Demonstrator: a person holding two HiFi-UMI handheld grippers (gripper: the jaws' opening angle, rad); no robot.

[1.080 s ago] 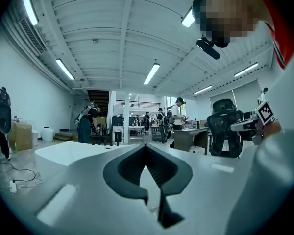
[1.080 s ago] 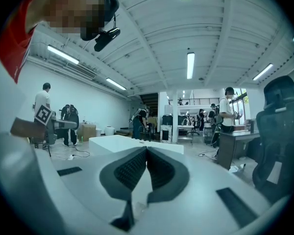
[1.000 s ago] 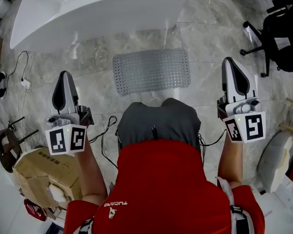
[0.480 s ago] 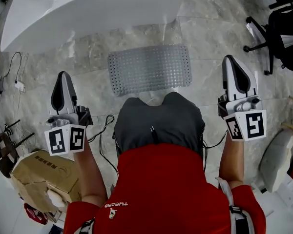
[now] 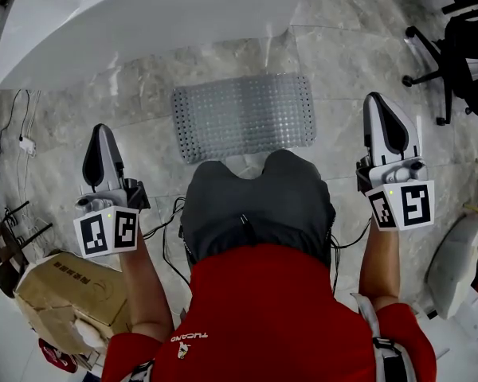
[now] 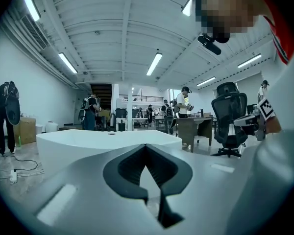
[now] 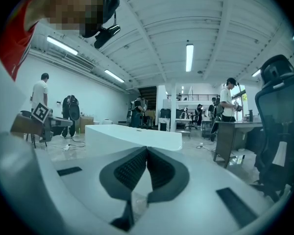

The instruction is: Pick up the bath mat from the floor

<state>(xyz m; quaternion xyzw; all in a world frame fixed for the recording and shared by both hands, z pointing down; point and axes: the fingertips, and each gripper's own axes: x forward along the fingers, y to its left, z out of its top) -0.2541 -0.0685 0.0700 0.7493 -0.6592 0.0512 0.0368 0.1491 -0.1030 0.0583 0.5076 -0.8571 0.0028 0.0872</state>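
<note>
The bath mat (image 5: pixel 243 116) — near edge hidden behind the person's legs (image 5: pixel 259 201); bathtub (image 5: pixel 143 18) cut off at top.

Bath mat (image 5: pixel 243 116) on the floor (image 5: pixel 350 62) before the bathtub (image 5: pixel 143 14) — office chair (image 5: pixel 462 62) right.

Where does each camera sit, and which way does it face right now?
Head view: on the head, facing steeply down at mat and tub; shows shirt, legs, left claw, right claw.
Left gripper view: on left claw, facing level along its shut jaws at the tub; shirt at right.
Right gripper view: on right claw, level along shut jaws at the tub; shirt at left.
Shared: both gripper views show the tub, no mat.
</note>
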